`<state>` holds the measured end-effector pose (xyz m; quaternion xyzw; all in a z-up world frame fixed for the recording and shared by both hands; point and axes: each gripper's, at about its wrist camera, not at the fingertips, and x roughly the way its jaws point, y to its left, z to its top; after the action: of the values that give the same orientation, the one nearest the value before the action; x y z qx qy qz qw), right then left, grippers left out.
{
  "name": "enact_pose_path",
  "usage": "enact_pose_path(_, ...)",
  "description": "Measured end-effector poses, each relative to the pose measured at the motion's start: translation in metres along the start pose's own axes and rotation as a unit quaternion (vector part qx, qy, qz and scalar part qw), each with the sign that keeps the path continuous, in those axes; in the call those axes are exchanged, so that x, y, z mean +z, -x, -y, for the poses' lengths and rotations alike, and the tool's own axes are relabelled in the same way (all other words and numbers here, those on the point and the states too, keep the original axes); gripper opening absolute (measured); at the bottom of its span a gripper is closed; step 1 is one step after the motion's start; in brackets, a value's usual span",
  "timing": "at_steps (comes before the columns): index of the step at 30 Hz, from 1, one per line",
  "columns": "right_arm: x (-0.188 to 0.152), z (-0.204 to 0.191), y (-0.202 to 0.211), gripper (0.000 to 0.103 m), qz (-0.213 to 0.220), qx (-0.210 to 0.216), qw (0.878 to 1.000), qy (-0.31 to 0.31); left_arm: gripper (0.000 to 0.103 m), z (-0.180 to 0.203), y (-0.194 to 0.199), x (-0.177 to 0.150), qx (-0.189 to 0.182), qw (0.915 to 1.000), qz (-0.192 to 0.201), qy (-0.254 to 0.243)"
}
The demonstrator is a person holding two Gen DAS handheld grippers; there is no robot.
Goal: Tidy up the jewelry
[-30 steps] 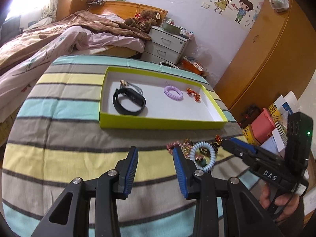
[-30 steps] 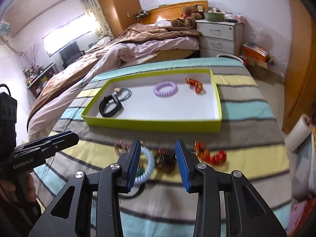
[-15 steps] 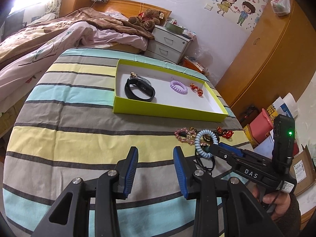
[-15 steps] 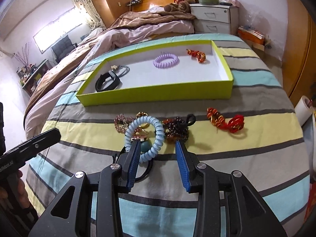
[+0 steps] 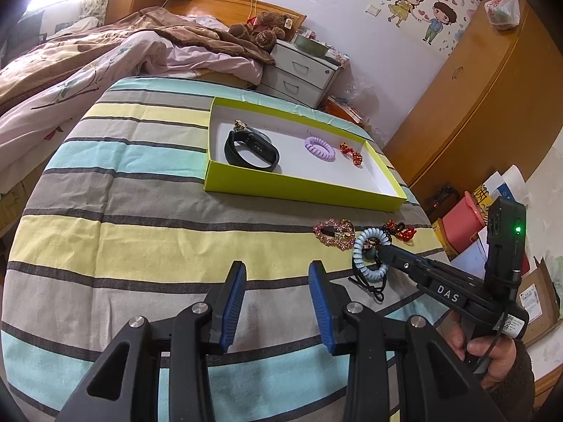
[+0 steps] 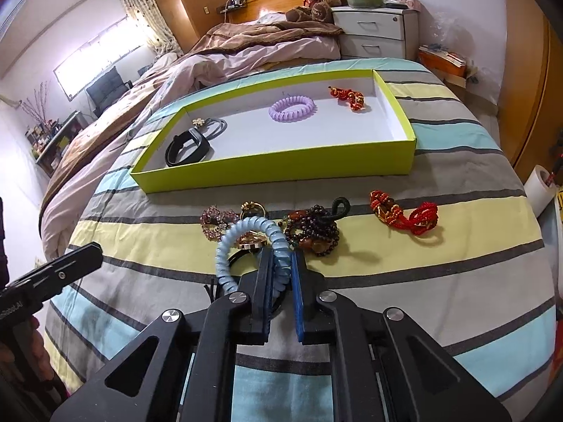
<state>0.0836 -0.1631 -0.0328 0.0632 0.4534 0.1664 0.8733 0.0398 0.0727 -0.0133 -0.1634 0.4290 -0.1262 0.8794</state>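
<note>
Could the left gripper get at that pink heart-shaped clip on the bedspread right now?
Probably yes. The left gripper is open and empty, and the pink heart-shaped clip lies uncovered on the striped bedspread ahead. The right gripper, shut on the blue spiral hair tie, sits just beside it, so crowding is possible.

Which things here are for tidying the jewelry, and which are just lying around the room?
For the job:
green tray
blue coil bracelet, held in the right gripper
dark bead bracelet
red bead bracelet
pink heart clip

Just lying around:
teddy bear
nightstand
pink blanket
</note>
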Motion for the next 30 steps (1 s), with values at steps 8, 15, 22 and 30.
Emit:
enact_pose_path(8, 0.003, 0.008, 0.015, 0.010, 0.025, 0.028, 0.999, -0.023, 0.037, 0.010, -0.013, 0.006, 0.002, 0.9998, -0.013, -0.015)
enact_pose_path(15, 0.000, 0.022, 0.032, 0.010, 0.043, 0.046, 0.997, -0.044, 0.054, 0.025, -0.035, 0.017, -0.007, 0.9989, -0.028, -0.038)
enact_pose_path(22, -0.004, 0.039, 0.050, 0.010, 0.059, 0.050, 0.995, -0.060, 0.054, 0.041, -0.069, 0.035, -0.034, 0.9962, -0.052, -0.061)
enact_pose_path(30, -0.007, 0.052, 0.058, 0.010, 0.066, 0.048, 0.994, -0.072, 0.054, 0.052, -0.093, 0.047, -0.050, 0.9942, -0.061, -0.074)
